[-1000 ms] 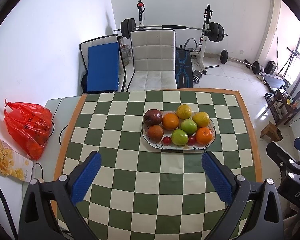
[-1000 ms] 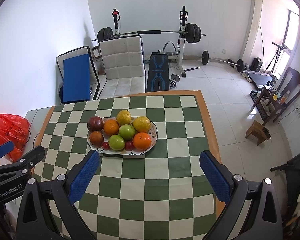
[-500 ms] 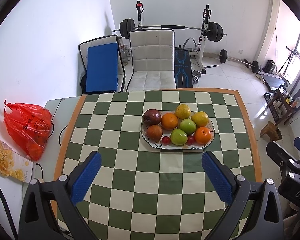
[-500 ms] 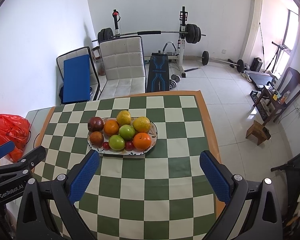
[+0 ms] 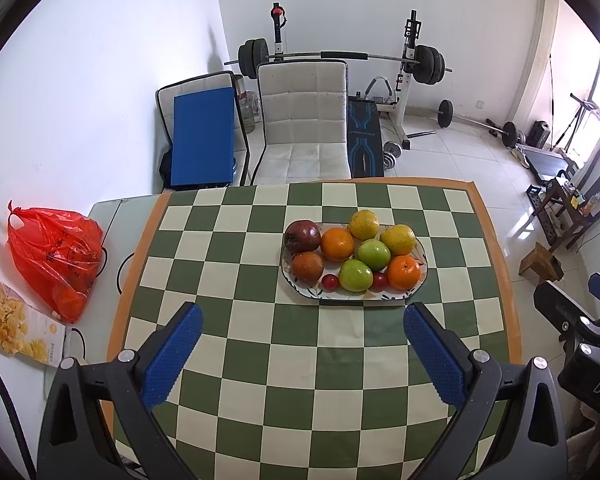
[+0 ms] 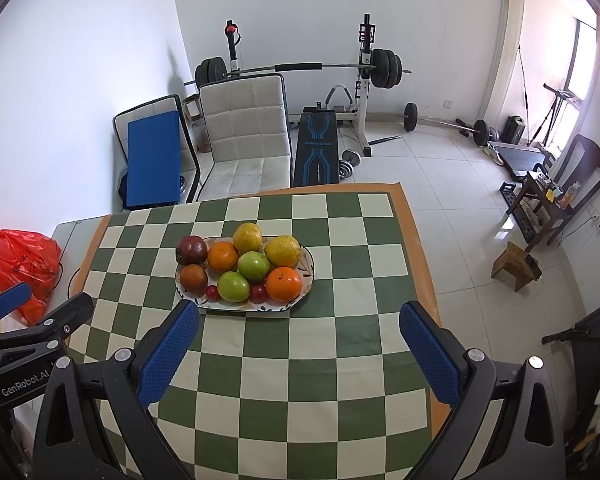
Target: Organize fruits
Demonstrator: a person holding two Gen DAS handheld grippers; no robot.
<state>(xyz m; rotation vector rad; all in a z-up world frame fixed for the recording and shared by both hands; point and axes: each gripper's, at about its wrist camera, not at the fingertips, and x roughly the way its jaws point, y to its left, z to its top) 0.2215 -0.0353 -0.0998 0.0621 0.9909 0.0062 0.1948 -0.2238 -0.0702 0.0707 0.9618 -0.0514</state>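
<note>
Plate (image 5: 419, 280) of fruit sits mid-table on the checkered cloth (image 5: 300, 360), at 12 o'clock from both grippers. All fruit is on it: pomegranate (image 5: 302, 235) at the plate's 10 o'clock, oranges, green apples (image 5: 355, 275) centre, small red ones along the near rim. Left gripper (image 5: 300, 354) fingers spread wide, empty. Right gripper (image 6: 298, 352) same, empty, plate at its 11 o'clock. Looks like either nothing's started or it's finished; can't tell which.
</note>
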